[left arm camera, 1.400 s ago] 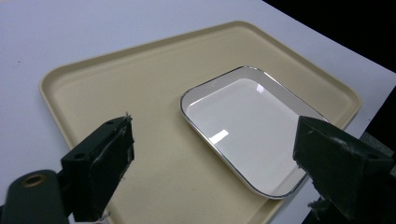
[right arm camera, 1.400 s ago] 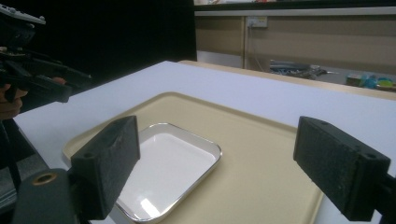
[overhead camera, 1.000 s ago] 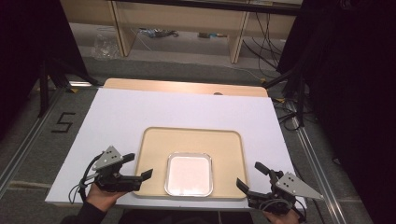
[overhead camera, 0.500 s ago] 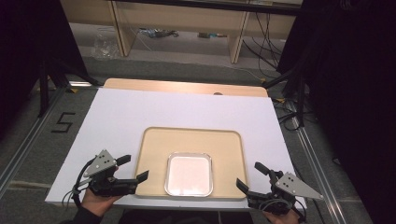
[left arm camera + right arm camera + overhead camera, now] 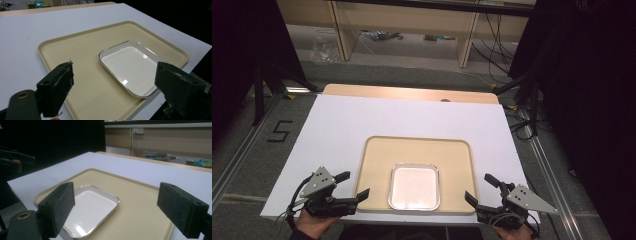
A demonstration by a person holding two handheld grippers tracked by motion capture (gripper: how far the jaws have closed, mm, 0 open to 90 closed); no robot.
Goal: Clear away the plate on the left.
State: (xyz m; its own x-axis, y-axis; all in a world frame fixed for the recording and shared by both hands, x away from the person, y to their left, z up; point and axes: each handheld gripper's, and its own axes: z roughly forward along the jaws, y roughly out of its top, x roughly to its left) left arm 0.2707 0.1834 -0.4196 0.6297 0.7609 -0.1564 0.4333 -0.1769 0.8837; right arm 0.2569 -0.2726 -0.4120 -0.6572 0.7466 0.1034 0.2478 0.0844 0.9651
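Observation:
A beige tray (image 5: 377, 165) lies near the front of the white table top. On it sits a white rectangular dish (image 5: 414, 186) with a silver rim, holding nothing. My left gripper (image 5: 356, 184) hovers open at the tray's front left corner, jaws pointing right toward the dish. At the tray's front right corner my right gripper (image 5: 477, 187) stands open, jaws pointing left. In the left gripper view the dish (image 5: 132, 67) and tray (image 5: 82, 57) lie ahead of the spread gripper (image 5: 115, 72). The right gripper (image 5: 117, 195) frames the dish (image 5: 92, 207) on the tray (image 5: 140, 202).
The white board (image 5: 362, 120) covers a wooden table whose far edge (image 5: 412, 92) shows behind it. Beyond stand wooden shelves with cables (image 5: 382, 35) on the floor. A "5" mark (image 5: 279, 131) is on the floor at left. Dark frames flank both sides.
My left gripper has drifted slightly left and toward the table's near edge, still open. The right gripper, tray and dish have not moved.

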